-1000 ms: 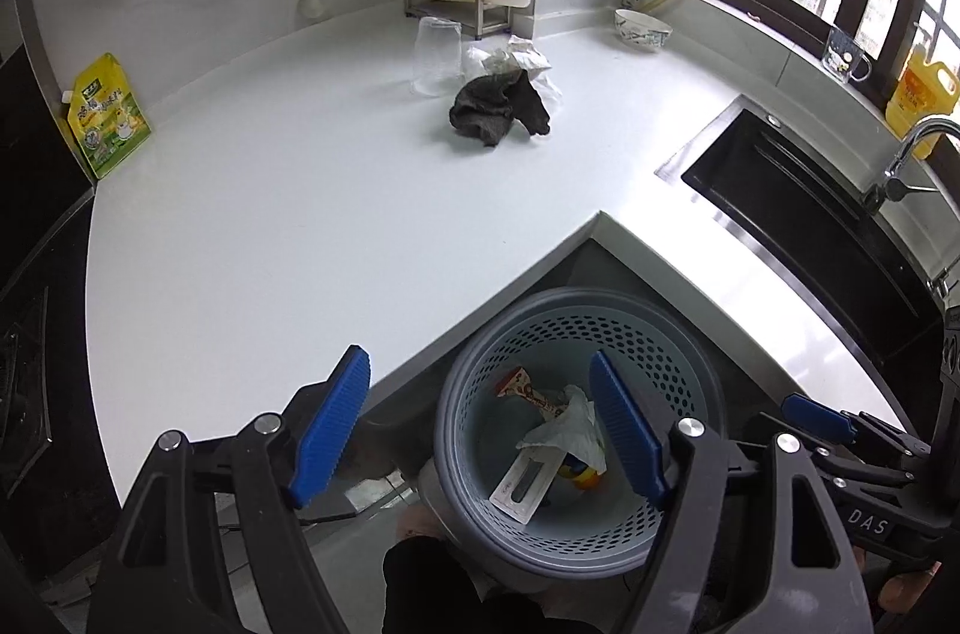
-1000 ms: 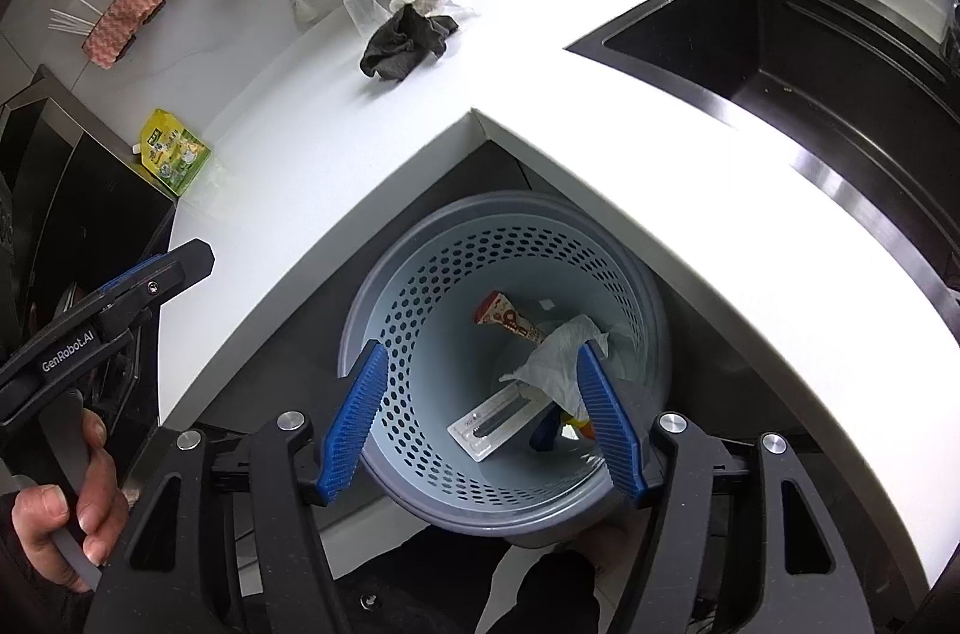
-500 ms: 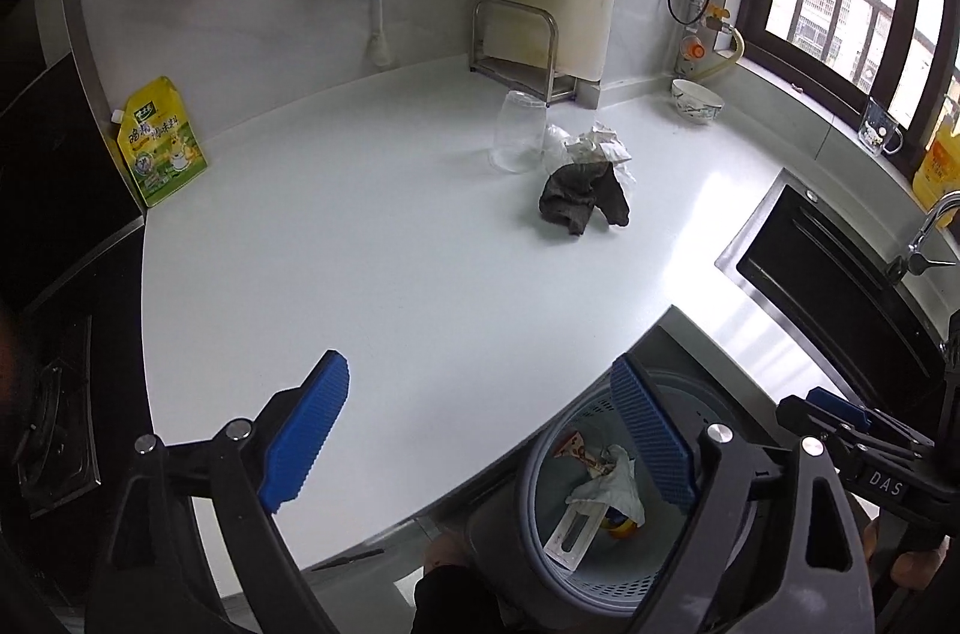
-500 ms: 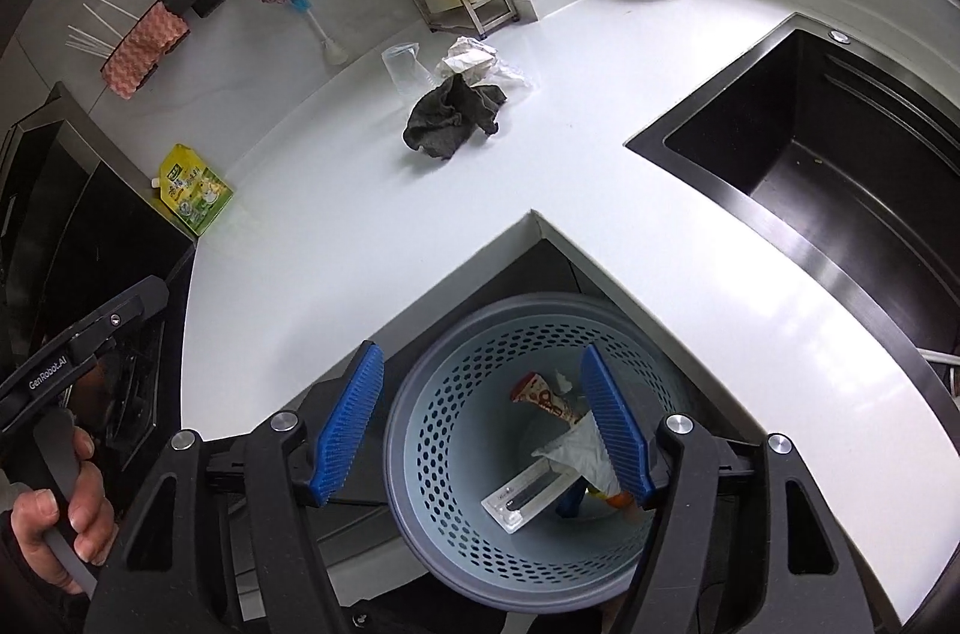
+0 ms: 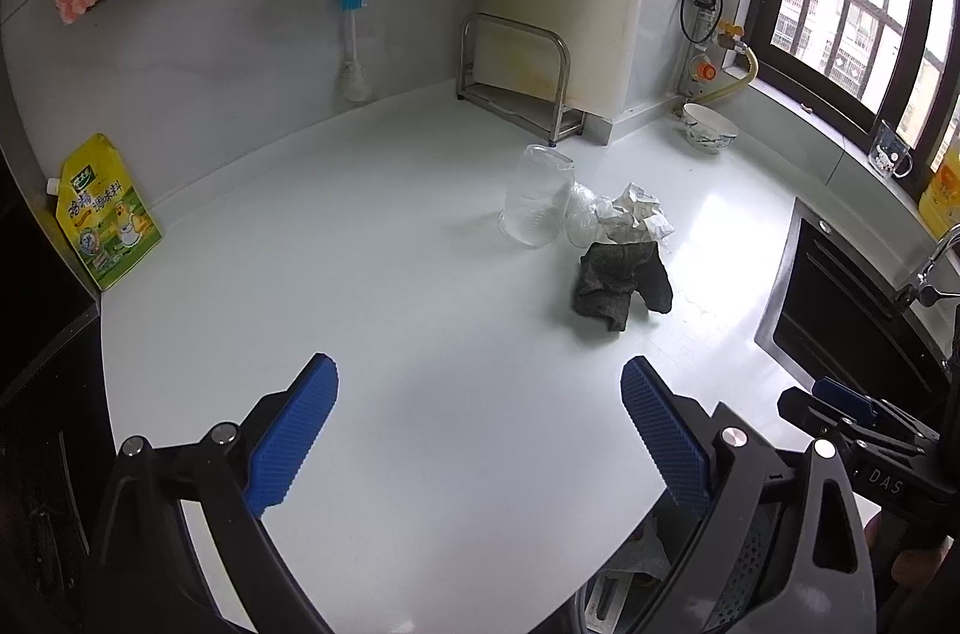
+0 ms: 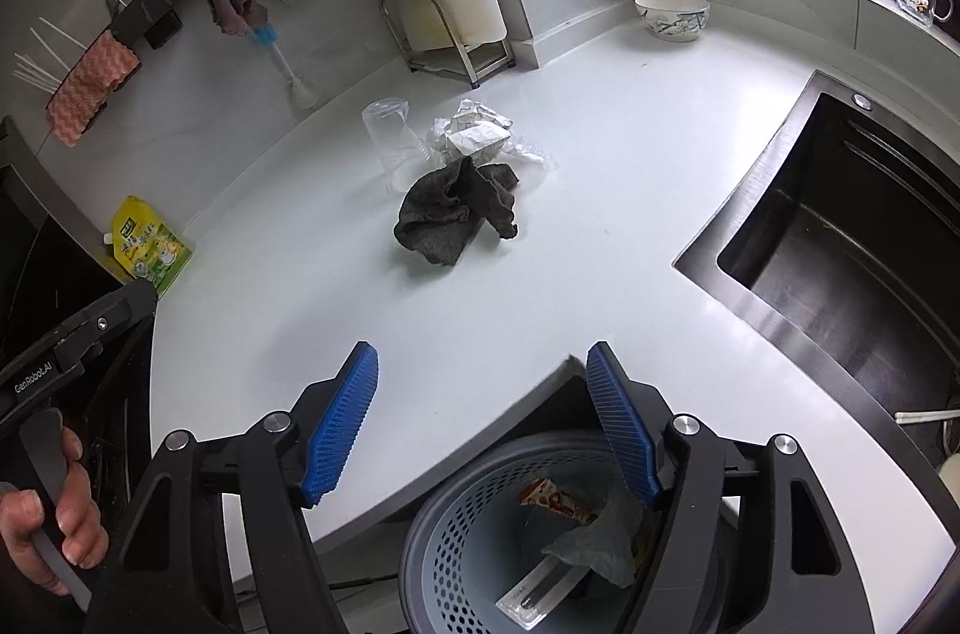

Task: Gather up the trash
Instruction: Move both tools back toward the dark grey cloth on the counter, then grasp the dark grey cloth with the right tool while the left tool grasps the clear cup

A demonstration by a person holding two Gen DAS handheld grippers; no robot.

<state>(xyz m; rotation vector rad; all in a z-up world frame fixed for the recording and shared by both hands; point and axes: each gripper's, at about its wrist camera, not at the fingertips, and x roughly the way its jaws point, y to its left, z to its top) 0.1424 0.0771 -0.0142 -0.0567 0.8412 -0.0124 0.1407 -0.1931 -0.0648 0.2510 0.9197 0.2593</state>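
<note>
Crumpled white paper and clear plastic (image 5: 630,214) (image 6: 474,133) lie on the white counter (image 5: 390,310) behind a dark grey cloth (image 5: 621,283) (image 6: 456,208), next to an upturned clear cup (image 5: 537,202) (image 6: 390,136). Below the counter corner stands a grey perforated basket (image 6: 468,532) holding a red wrapper (image 6: 555,502), a tissue (image 6: 594,544) and a flat packet (image 6: 534,592). My left gripper (image 5: 480,394) hangs over bare counter well short of the pile, jaws opening wide with nothing between them. My right gripper (image 6: 480,364) is over the counter corner, also opening and empty.
A black sink (image 6: 840,244) is set into the counter on the right, with a bowl (image 6: 672,16) behind it. A yellow-green pouch (image 5: 105,214) leans at the far left, and a metal rack (image 5: 516,76) stands by the wall. A hand (image 6: 54,514) holds the left gripper's handle.
Both grippers have left the basket and moved up over the counter toward the pile; the basket has slid to the bottom of both views. The left jaws have spread wider.
</note>
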